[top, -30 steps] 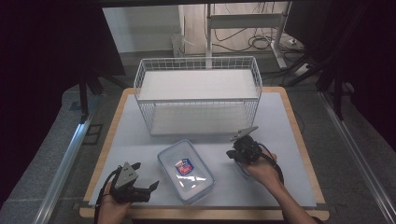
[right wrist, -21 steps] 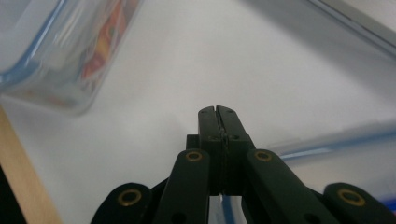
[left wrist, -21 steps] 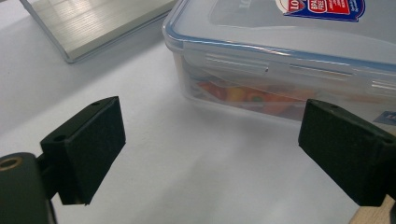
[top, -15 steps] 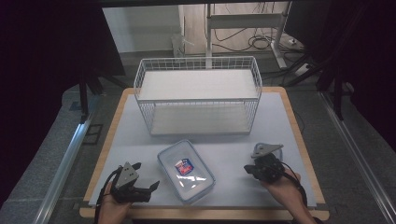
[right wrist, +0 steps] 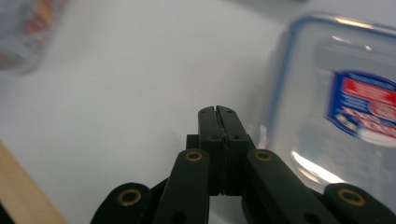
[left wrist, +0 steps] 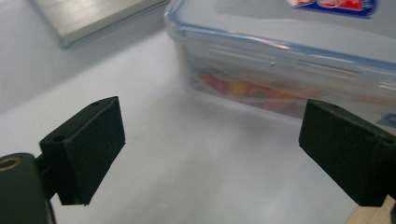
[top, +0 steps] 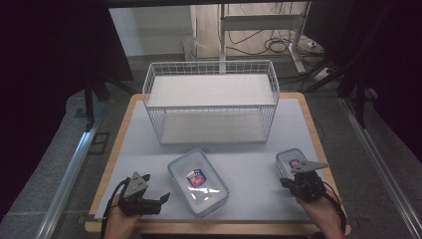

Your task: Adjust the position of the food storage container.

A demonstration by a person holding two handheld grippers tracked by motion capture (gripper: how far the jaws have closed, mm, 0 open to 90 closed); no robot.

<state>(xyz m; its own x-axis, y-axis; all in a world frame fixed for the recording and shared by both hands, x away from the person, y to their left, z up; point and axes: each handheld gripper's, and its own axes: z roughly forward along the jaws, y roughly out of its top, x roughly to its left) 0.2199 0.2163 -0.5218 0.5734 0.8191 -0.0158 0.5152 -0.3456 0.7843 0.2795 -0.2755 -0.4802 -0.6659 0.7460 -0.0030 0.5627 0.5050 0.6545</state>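
Two clear plastic lidded boxes on desk, none in white wire rack (top: 211, 107) yet: large box (top: 198, 181) at 6 o'clock beside open left gripper (top: 158, 200) jaws; small box (top: 290, 161) at 4 o'clock, right gripper (top: 285, 182) jaws closed, empty.

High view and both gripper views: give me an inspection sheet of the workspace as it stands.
Surface: pale mat on wood-edged table, flat.
Job's things: large clear lidded plastic box with red-blue label, centre front; small clear lidded plastic box with the same label, front right; both shut.
Clutter: white wire two-shelf rack at the back, shelves bare.
Grippers: left tongs open, pointing at the large box; right tongs shut, empty, beside the small box.
Cables: black lead from the left gripper.
Surroundings: dark; floor cables behind.
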